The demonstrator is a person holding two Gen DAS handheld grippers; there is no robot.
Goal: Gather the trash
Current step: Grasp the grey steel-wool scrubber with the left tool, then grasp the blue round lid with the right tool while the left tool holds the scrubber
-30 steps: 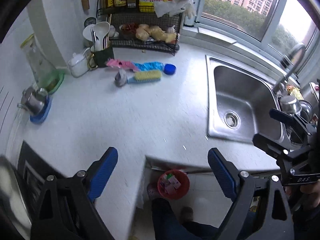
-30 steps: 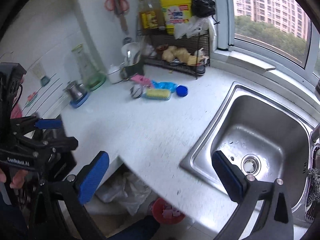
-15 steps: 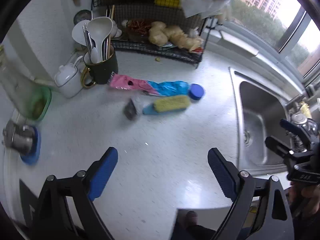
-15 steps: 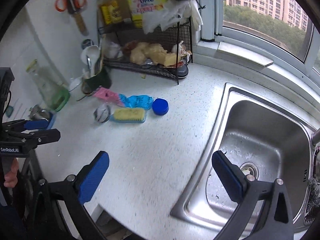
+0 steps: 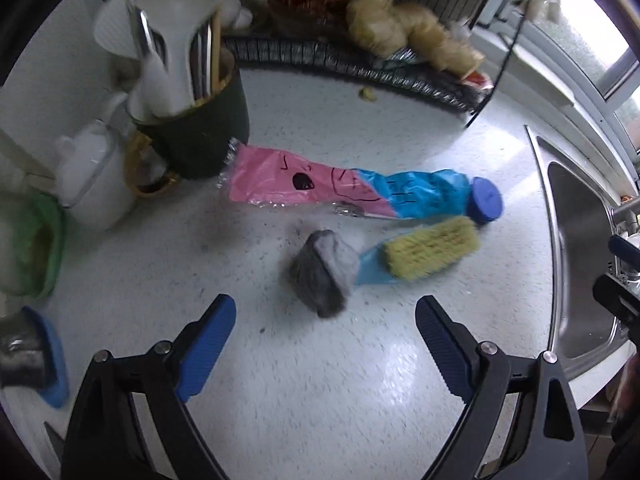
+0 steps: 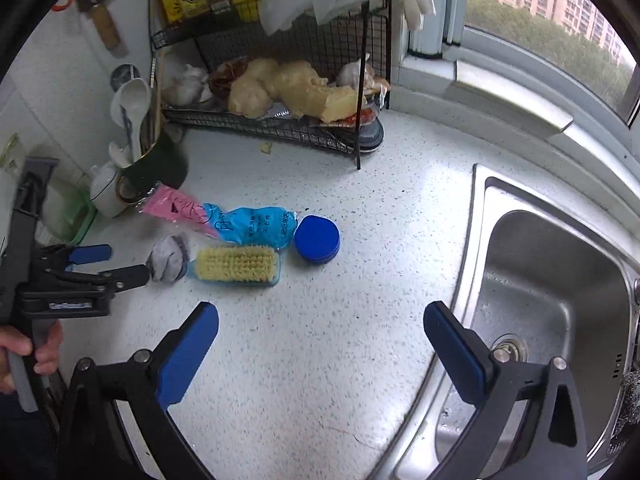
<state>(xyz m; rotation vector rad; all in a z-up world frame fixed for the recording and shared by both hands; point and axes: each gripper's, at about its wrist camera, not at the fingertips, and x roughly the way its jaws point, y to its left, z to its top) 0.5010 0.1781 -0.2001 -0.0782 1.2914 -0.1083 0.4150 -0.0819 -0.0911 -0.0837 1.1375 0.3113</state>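
A pink and blue plastic wrapper (image 5: pixel 340 190) lies flat on the white counter; it also shows in the right wrist view (image 6: pixel 224 218). A crumpled grey wad (image 5: pixel 324 274) lies just in front of it, seen too in the right wrist view (image 6: pixel 168 258). A round blue lid (image 5: pixel 485 205) sits at the wrapper's right end. My left gripper (image 5: pixel 325 340) is open and empty, just short of the grey wad; it shows in the right wrist view (image 6: pixel 106 266) beside the wad. My right gripper (image 6: pixel 320 354) is open and empty over the counter, nearer the sink.
A yellow-bristled scrub brush (image 5: pixel 424 250) lies beside the wad. A dark mug of utensils (image 5: pixel 196 128), a white pot (image 5: pixel 94 176) and a green dish (image 5: pixel 36 244) stand at left. A wire rack (image 6: pixel 280 92) with food stands behind. A steel sink (image 6: pixel 552 288) is at right.
Both grippers have moved forward over the counter toward the wrapper and wad. The left gripper has come much closer, so the wad now lies just ahead of its fingers. Both stay open.
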